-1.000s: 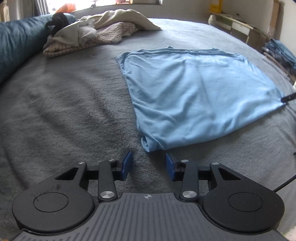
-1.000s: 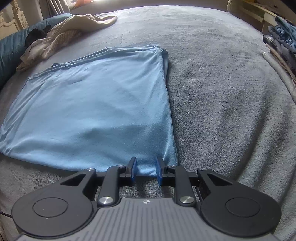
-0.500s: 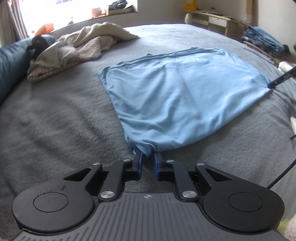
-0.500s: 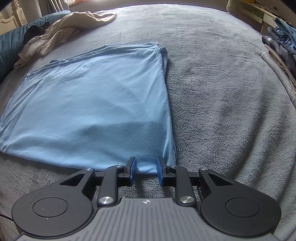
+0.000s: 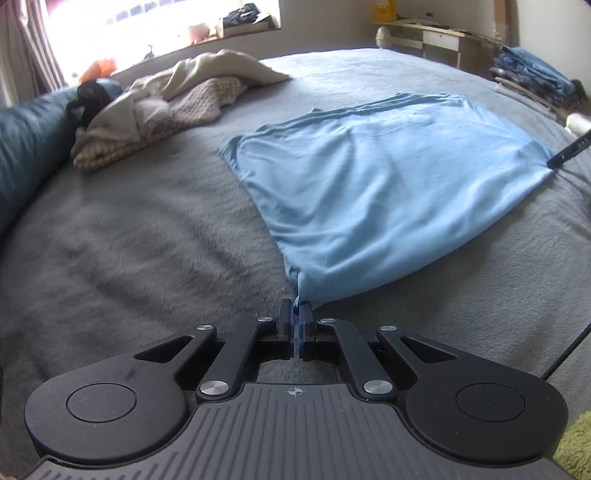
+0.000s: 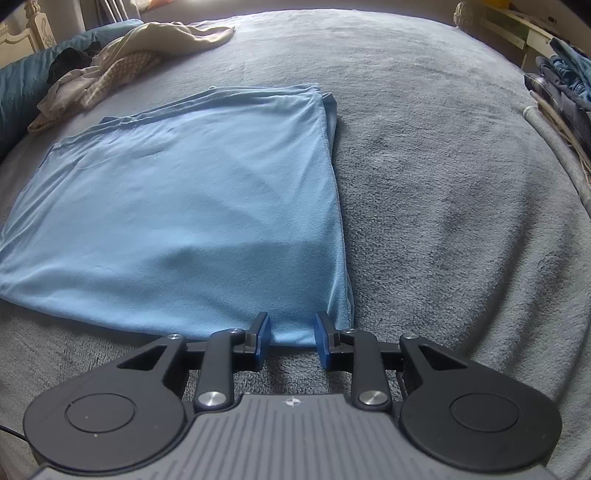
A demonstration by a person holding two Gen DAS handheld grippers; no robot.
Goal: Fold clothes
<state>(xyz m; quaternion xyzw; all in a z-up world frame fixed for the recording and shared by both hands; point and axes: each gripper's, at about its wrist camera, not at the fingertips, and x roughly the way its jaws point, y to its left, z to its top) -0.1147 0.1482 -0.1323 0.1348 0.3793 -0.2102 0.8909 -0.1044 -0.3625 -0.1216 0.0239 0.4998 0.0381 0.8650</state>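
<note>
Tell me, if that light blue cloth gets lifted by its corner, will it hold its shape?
Probably not. The blue cloth bunches where the left gripper pinches it, so it looks floppy. It looks thin, so likely light, and should drape.

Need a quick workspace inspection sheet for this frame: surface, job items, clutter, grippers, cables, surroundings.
Surface: grey blanket on a bed.
Job's things: light blue garment, lying flat.
Clutter: heap of clothes at far left, blue pillow beside it.
Grippers: left hand-held gripper shut on the garment's near corner; right hand-held gripper open, fingers straddling the garment's edge.
Cables: black cable at right.
Surroundings: window, stacked clothes, desk.
</note>
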